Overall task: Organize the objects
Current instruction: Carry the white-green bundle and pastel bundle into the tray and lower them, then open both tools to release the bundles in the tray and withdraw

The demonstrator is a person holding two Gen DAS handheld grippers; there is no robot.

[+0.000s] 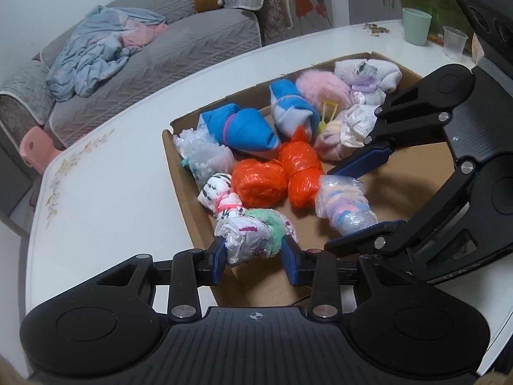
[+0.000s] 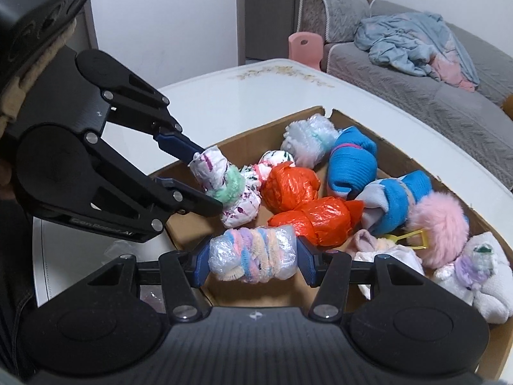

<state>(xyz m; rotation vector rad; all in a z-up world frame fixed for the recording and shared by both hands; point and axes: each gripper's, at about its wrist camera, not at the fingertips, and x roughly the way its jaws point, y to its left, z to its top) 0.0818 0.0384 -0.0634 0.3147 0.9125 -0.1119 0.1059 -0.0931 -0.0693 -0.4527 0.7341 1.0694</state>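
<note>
White table (image 1: 112, 176) bears cardboard tray (image 1: 182, 173); bundles crowd its left edge

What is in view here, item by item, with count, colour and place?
cardboard tray: one, brown, on the white table
orange bundles: two, tray middle
blue sock rolls: two, behind the orange ones
pink pompom: one, far tray side
bubble-wrap bundle: one, clear, tray's left edge
green cup: one, table's far end
clear cup: one, beside it
sofa: grey, blue clothes on it
left gripper: shut on white bundle with green band
right gripper: shut on pastel bundle
</note>
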